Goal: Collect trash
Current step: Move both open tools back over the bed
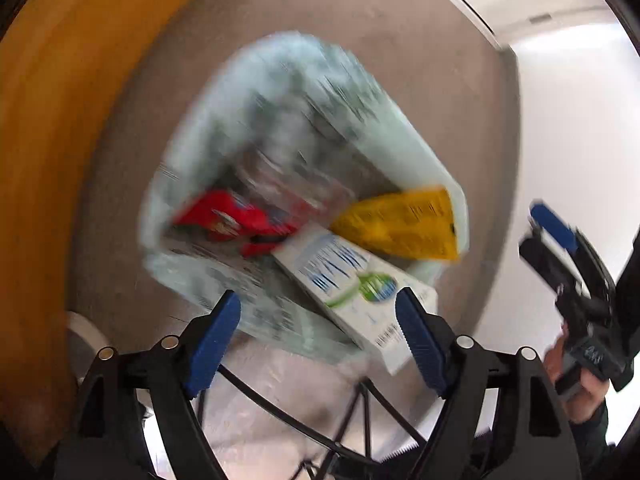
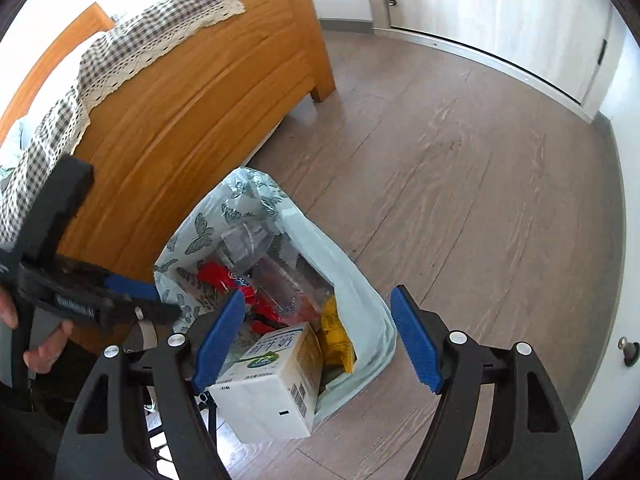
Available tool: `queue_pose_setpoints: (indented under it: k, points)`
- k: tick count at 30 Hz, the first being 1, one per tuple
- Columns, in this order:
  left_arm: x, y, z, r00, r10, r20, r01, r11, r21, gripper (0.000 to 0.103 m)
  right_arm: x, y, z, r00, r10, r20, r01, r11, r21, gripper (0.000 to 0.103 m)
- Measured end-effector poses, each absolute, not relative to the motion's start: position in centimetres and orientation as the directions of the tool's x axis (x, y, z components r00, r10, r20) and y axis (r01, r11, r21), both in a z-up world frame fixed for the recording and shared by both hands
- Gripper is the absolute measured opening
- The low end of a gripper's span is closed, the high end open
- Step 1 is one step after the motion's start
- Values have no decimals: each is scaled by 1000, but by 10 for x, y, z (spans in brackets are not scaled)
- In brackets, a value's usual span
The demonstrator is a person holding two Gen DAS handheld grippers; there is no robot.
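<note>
A pale green trash bag (image 2: pixel 360 312) with a butterfly print stands open on the wood floor; it is blurred in the left wrist view (image 1: pixel 400 148). Inside are a white milk carton (image 2: pixel 268 388) (image 1: pixel 352 292), a red wrapper (image 2: pixel 224 280) (image 1: pixel 232 220), a yellow packet (image 2: pixel 336 336) (image 1: pixel 404 224) and a clear plastic bottle (image 2: pixel 280 280). My left gripper (image 1: pixel 320 340) is open and empty above the bag's near edge. My right gripper (image 2: pixel 320 336) is open and empty over the bag. Each gripper shows in the other's view: the left (image 2: pixel 132 300), the right (image 1: pixel 560 248).
A wooden bed frame (image 2: pixel 192 92) with a checked cloth (image 2: pixel 120 52) stands left of the bag. White closet doors (image 2: pixel 480 8) and a white wall (image 1: pixel 580 140) lie beyond. A round door stop (image 2: pixel 630 352) sits at the right.
</note>
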State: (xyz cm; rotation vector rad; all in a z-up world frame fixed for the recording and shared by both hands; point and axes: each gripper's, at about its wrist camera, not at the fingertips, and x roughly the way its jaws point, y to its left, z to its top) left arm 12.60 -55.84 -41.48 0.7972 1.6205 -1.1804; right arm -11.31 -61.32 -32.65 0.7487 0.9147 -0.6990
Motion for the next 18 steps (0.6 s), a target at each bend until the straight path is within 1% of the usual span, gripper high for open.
queue_pose_setpoints:
  k: [2, 5, 8, 12, 15, 18]
  points:
    - [135, -555, -402, -292, -47, -955, 894, 341, -290, 77, -109, -613, -327, 427, -199, -882, 789, 559, 256, 72]
    - [142, -553, -383, -283, -72, -956, 891, 349, -290, 77, -103, -611, -330, 408, -170, -897, 787, 563, 251, 72]
    - [142, -553, -359, -244, -84, -966, 912, 319, -258, 77, -97, -603, -326, 407, -150, -901, 772, 583, 252, 72]
    - [149, -555, -318, -209, -158, -965, 929, 275, -246, 77, -89, -592, -311, 410, -160, -898, 748, 623, 231, 72]
    - [154, -551, -287, -210, -211, -955, 927, 269, -263, 77, -82, -590, -297, 405, -174, -898, 736, 645, 207, 72]
    - [163, -537, -253, -172, -293, -941, 933, 257, -251, 77, -71, -587, -279, 400, -199, -895, 726, 665, 177, 72]
